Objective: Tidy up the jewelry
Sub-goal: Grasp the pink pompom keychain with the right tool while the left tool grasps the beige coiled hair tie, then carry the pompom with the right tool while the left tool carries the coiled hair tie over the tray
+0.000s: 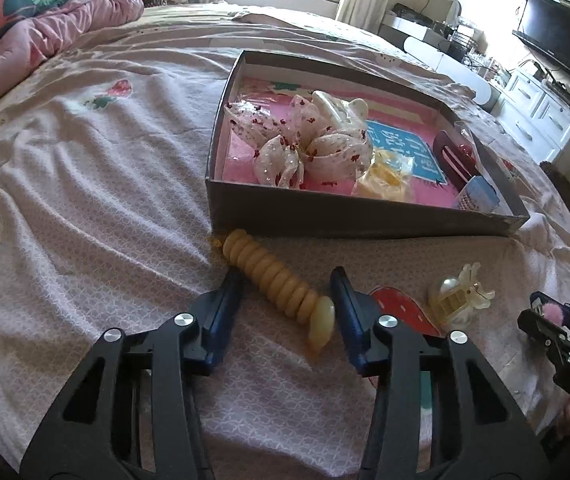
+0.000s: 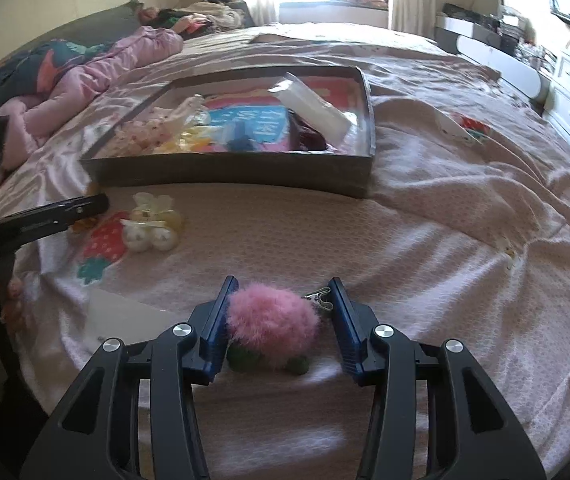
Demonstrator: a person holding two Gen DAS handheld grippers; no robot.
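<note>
A yellow spiral hair clip (image 1: 277, 280) lies on the bedspread just in front of the grey box (image 1: 325, 216). My left gripper (image 1: 287, 292) is open, its jaws on either side of the clip's near end. A pearl claw clip (image 1: 459, 294) lies to its right, also in the right wrist view (image 2: 151, 226). My right gripper (image 2: 281, 300) is open around a pink fluffy pom-pom clip (image 2: 273, 318) with green parts and a metal clasp. The box holds a white floral bow (image 1: 305, 144), a yellow item and a dark red clip.
The box (image 2: 229, 170) sits mid-bed on a pink patterned bedspread. Pink bedding and pillows (image 1: 45, 28) are piled at the far left. White drawers and a TV (image 1: 557, 40) stand to the right. A white card (image 2: 121, 312) lies near my right gripper.
</note>
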